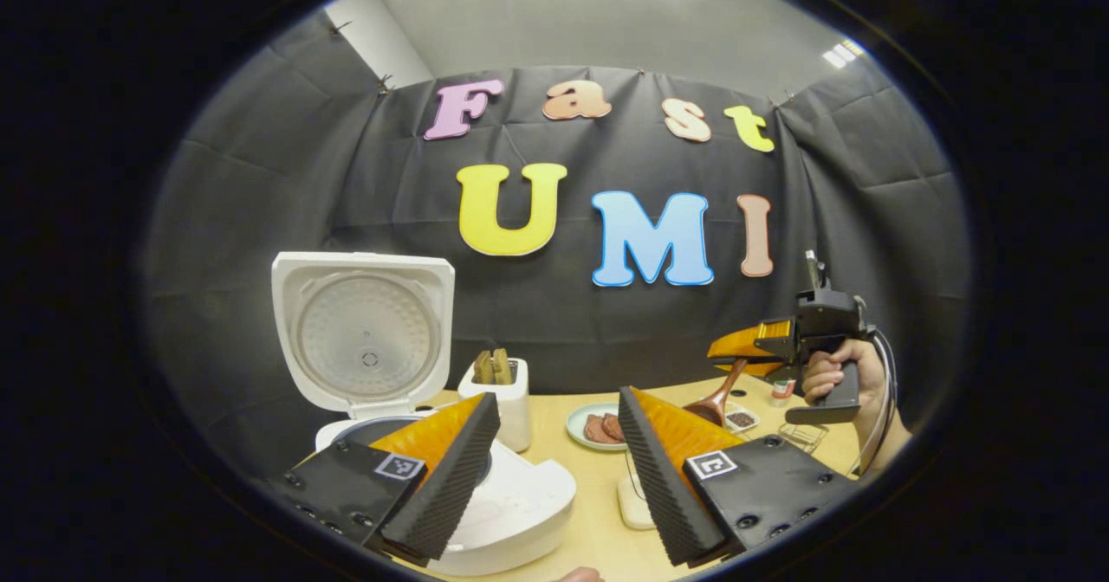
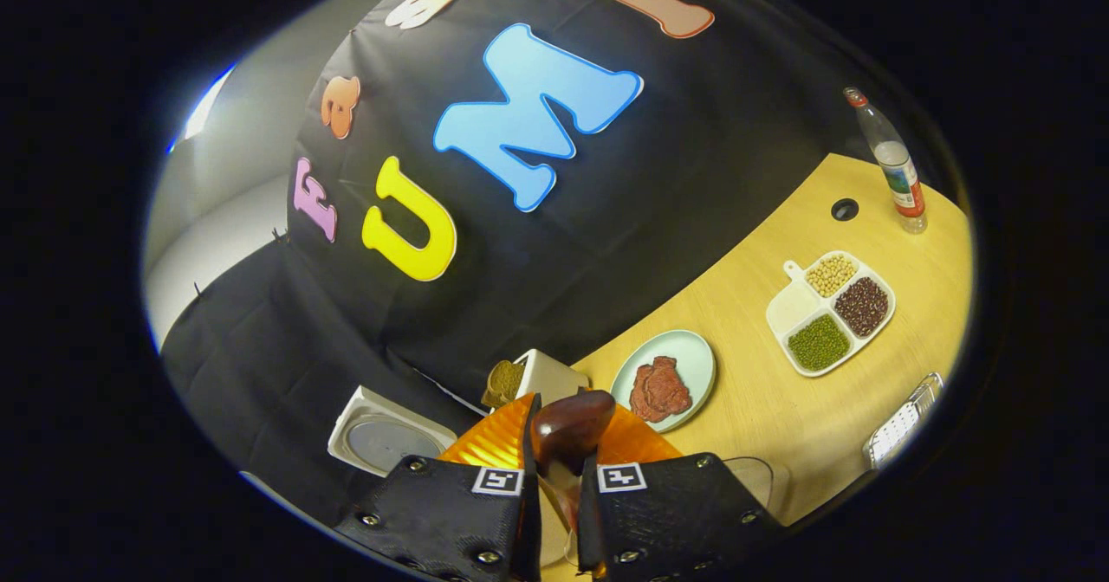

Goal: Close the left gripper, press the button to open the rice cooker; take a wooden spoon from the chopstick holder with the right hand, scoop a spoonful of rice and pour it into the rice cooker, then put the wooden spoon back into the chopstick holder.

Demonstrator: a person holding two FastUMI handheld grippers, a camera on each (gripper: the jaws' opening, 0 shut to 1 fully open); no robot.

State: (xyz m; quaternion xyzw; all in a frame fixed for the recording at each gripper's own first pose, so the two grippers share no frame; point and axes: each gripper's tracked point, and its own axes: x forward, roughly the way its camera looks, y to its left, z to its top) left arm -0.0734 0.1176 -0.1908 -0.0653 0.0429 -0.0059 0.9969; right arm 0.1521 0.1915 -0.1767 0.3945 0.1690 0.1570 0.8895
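1. One wooden spoon [image 2: 567, 430] is clamped between both fingers of the right gripper [image 2: 559, 478], its dark bowl sticking out just past the fingertips.
2. From the left gripper view, that spoon [image 1: 717, 402] hangs handle-up from the right gripper [image 1: 736, 352], above the table [image 1: 598, 513] near the divided tray [image 1: 742, 418]; a hand [image 1: 836, 378] grips the tool's handle.
3. Left gripper [image 1: 554, 443] has its fingers spread wide apart, grasping nothing.
4. Just beyond it sits the rice cooker [image 1: 511, 513], lid [image 1: 364, 335] standing upright and open.
5. Beside the cooker stands the white chopstick holder [image 1: 507, 396], with wooden pieces poking out of its top.
6. Farther along the table: a plate [image 2: 693, 352] of reddish meat, the tray [image 2: 830, 311] of beans and grains, and a bottle [image 2: 894, 166] at the far edge.
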